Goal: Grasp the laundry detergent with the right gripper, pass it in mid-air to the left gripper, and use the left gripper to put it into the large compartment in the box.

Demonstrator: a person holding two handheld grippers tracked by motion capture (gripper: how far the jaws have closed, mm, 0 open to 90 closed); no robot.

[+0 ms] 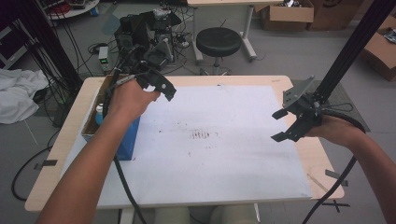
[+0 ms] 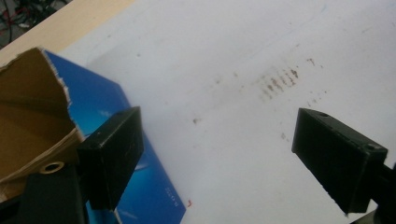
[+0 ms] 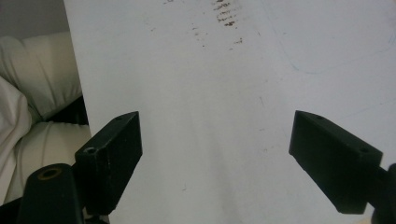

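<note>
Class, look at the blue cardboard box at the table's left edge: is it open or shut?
Open: the blue cardboard box has its brown inside exposed, a bottle standing within.

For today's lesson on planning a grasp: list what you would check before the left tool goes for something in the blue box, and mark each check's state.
1. Left tool open, nothing between the jaws: ok.
2. Right tool open and empty, over the white sheet: ok.
3. Blue box standing open at the table's left edge: ok.
4. White bottle with blue cap upright inside the box: ok; what else the box holds: cannot tell.
5. Left tool lined up over the box opening: not ok; its jaws point at the sheet beside the box.
6. Torn cardboard flap out of the tool's path: cannot tell.
</note>
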